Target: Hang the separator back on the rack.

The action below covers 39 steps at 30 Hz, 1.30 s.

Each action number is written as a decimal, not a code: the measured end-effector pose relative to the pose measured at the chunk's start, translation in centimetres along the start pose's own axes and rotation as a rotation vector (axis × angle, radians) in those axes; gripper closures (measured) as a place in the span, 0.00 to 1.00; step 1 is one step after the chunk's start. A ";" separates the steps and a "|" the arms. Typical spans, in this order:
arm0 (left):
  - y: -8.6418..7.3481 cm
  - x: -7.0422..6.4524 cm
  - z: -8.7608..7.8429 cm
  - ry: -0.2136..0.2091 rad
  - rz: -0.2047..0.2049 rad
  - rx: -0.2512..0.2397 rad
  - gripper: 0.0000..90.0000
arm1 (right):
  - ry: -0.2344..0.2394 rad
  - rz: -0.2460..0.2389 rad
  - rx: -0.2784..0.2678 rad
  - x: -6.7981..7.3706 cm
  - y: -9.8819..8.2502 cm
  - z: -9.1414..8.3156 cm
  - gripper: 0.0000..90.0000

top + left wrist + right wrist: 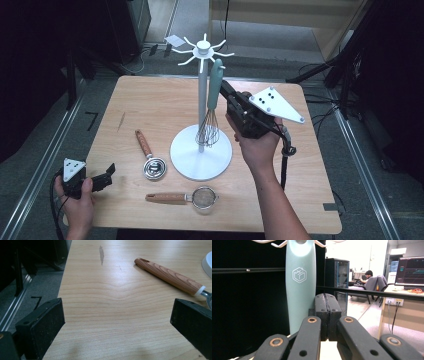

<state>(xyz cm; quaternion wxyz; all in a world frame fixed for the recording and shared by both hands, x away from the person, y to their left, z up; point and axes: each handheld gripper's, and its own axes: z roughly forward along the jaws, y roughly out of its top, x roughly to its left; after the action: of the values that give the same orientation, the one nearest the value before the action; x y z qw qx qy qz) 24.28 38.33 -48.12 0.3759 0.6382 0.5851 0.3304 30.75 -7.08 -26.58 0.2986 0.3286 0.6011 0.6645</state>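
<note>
A light wooden table [150,100] is bearing a white hook stand [201,150] near its middle, its round base resting on the tabletop and its post rising to a ring of hooks. A whisk [214,95] with a pale teal handle is hanging from one of those hooks on the stand's right side, wire loops pointing down just above the base. The right gripper [223,85] is being held up beside that handle; in the right gripper view its jaws are pressing flat together with nothing between them, and the teal handle [300,285] is standing just to their left, not clamped. The left gripper [107,172] is resting at the table's near left corner, its jaws standing wide apart over bare wood. A measuring spoon [150,157] with a wooden handle is lying left of the base, and a small strainer [192,198], also wooden-handled, is lying in front of it.
</note>
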 end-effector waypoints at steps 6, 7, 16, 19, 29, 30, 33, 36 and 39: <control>0.0 0.0 0.0 0.002 0.001 0.000 0.00 | 0.010 -0.017 0.004 0.5 0.0 -0.1 1.00; 0.0 0.0 0.0 0.002 0.001 0.000 0.00 | 0.013 -0.019 0.005 0.6 0.0 -0.2 1.00; 0.0 0.0 0.0 -0.001 0.000 0.001 0.00 | 0.020 -0.031 0.012 1.3 0.1 -0.3 1.00; 0.0 0.0 0.0 0.000 0.004 0.002 0.00 | 0.026 -0.031 0.011 1.6 0.1 -0.3 1.00; 0.0 0.0 0.0 -0.003 0.002 0.002 0.00 | 0.029 -0.022 -0.002 2.1 0.3 -0.1 1.00; 0.0 0.0 0.0 -0.003 0.001 0.001 0.00 | 0.030 -0.019 -0.001 2.2 0.3 -0.1 1.00; 0.0 0.0 0.0 -0.003 0.000 0.001 0.00 | 0.035 -0.027 -0.002 2.5 0.3 0.0 1.00; 0.0 0.0 0.0 -0.003 0.000 0.002 0.00 | 0.038 -0.035 -0.001 2.8 0.3 0.1 1.00; 0.0 0.0 0.0 -0.005 0.000 0.002 0.00 | 0.041 -0.031 0.002 3.1 0.3 0.2 1.00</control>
<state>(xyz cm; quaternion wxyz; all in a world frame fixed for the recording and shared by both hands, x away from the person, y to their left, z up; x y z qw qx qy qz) 24.29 38.33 -48.13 0.3767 0.6392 0.5846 0.3283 29.03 -4.59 -26.07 0.2962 0.3059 0.6129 0.6656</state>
